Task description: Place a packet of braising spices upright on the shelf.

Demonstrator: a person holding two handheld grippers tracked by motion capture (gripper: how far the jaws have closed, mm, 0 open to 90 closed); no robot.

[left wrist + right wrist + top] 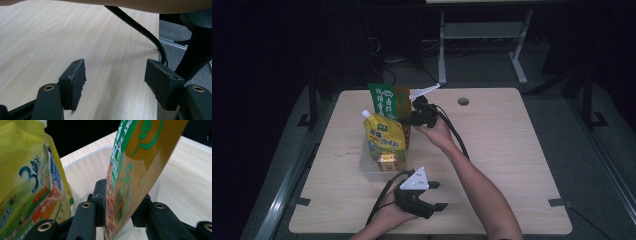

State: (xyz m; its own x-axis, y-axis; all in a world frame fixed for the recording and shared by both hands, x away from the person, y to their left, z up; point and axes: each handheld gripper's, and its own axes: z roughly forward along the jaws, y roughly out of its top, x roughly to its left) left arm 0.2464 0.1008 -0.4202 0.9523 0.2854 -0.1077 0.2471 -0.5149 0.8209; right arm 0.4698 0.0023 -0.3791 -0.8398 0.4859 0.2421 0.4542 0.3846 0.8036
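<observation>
A clear plastic bin (368,167) stands left of the table's middle, its rim (85,157) also in the right gripper view. A yellow spouted pouch (384,137) (27,182) stands inside it. Behind that, a green and brown snack bag (387,102) (135,165) stands upright over the bin's far end. My right gripper (414,117) (120,205) is shut on this bag's lower edge, both jaws pressed against it. My left gripper (437,195) (116,82) rests low over bare wood near the front edge, open, with nothing between its pads.
The right gripper's cable (140,27) (457,135) and the person's right forearm (477,185) cross the table's middle. A round cable hole (463,101) sits near the far edge. The table's right half (517,150) is bare wood.
</observation>
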